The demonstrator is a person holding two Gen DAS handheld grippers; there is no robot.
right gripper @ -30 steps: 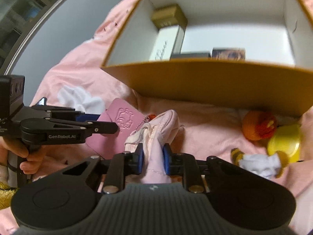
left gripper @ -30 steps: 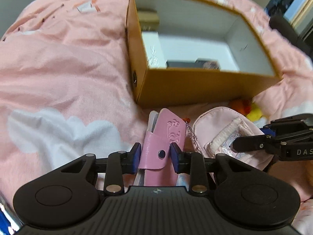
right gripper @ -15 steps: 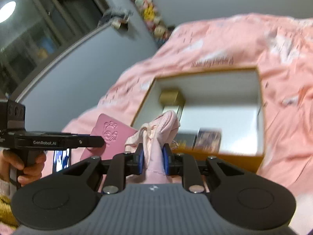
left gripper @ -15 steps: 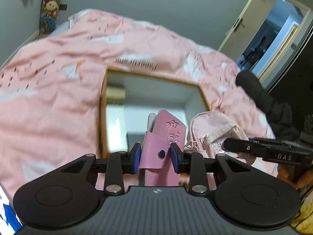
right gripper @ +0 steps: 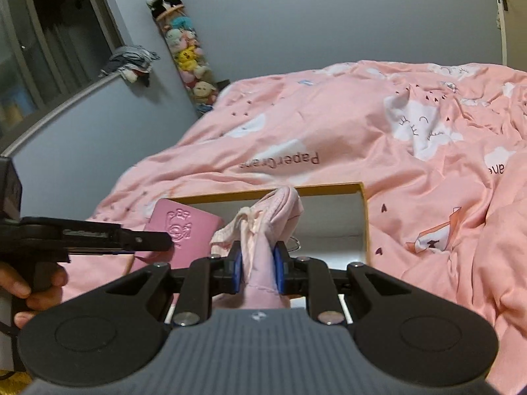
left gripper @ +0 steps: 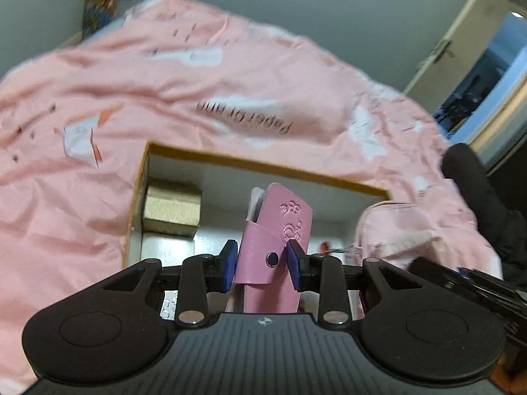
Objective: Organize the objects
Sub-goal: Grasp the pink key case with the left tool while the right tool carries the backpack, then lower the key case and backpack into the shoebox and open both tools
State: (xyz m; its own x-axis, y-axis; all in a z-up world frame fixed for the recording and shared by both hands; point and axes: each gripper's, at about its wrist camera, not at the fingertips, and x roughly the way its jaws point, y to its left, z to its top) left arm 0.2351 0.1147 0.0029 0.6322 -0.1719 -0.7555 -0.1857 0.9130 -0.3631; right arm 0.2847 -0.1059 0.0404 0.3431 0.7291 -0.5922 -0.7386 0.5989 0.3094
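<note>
My left gripper [left gripper: 263, 260] is shut on a pink snap-button wallet [left gripper: 276, 237] with an embossed figure, held upright over the open tan cardboard box [left gripper: 263, 168]. A gold box [left gripper: 173, 207] lies in the box's far left corner. My right gripper [right gripper: 258, 266] is shut on a soft pink fabric pouch [right gripper: 270, 217], also lifted in front of the cardboard box [right gripper: 364, 217]. In the right wrist view the wallet [right gripper: 181, 233] and the left gripper [right gripper: 145, 241] appear at left, held by a hand. The pouch [left gripper: 395, 230] shows at right in the left wrist view.
The box sits on a bed with a pink cloud-print duvet [right gripper: 411, 131]. A column of plush toys [right gripper: 184, 49] hangs on the grey wall behind. A black object [left gripper: 484, 197] lies at the bed's right edge near a doorway [left gripper: 487, 75].
Both grippers have lifted their items off the duvet and now carry them above the box. The views tilted up, and the toys beside the box dropped out of sight.
</note>
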